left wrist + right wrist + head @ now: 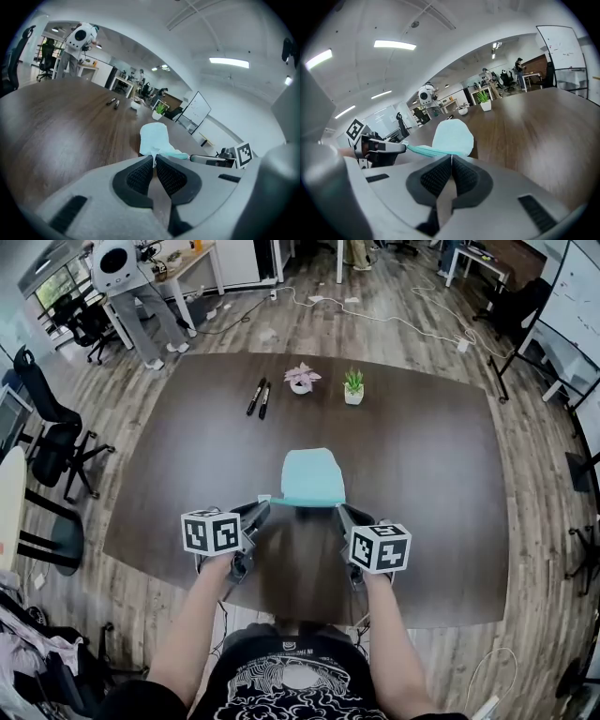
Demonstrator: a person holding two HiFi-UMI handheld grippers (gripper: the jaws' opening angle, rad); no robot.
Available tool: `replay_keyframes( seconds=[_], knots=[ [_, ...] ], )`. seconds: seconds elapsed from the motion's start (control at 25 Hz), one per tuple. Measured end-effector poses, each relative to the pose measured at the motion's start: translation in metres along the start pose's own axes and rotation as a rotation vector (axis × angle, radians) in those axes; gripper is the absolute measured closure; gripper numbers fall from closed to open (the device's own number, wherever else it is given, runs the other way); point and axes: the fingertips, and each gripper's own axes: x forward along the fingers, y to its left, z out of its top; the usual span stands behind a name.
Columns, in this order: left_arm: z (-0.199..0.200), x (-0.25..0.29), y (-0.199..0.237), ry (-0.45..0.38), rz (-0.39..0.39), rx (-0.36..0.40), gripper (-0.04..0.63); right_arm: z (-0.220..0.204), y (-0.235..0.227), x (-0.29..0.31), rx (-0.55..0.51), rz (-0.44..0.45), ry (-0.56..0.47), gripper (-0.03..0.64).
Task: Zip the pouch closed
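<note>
Showing pale teal — a pouch (312,476), rounded far edge.

In the head view, cubes (212,532) cover much of the left gripper (266,504) and right gripper (339,509). Whether the right fingers (436,177) pinch the pouch (311,476) by its zip pull or cloth is too small to tell. Gripper bodies hide its near edge.

soft cloth pouch (312,476) on a matt wood-grain table (422,474)
</note>
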Motion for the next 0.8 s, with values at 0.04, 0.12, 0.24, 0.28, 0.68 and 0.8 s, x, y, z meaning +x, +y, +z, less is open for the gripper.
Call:
replay_keyframes(
  seconds=[0.04, 0.12, 0.24, 0.28, 0.68, 0.8],
  knots=[
    [-0.002, 0.0, 0.001, 0.006, -0.001, -0.003, 0.574, -0.002, 0.0, 0.001, 0.0, -0.003, 0.004, 0.614],
    [-0.007, 0.0, 0.004, 0.019, -0.002, -0.001, 0.572, -0.006, 0.0, 0.002, 0.0, -0.013, 0.013, 0.614],
    [-0.012, 0.001, 0.005, 0.046, 0.0, 0.019, 0.572, -0.012, 0.0, 0.002, -0.015, -0.034, 0.035, 0.612],
    [-0.013, 0.001, 0.006, 0.055, 0.001, 0.026, 0.572, -0.015, 0.0, 0.003, -0.021, -0.042, 0.042, 0.612],
    [-0.026, 0.003, 0.011, 0.122, -0.014, 0.053, 0.572, -0.031, 0.002, 0.002, -0.035, -0.115, 0.067, 0.582],
    [-0.029, 0.004, 0.011, 0.136, -0.025, 0.052, 0.569, -0.033, 0.002, 0.001, -0.033, -0.127, 0.072, 0.538]
  ],
)
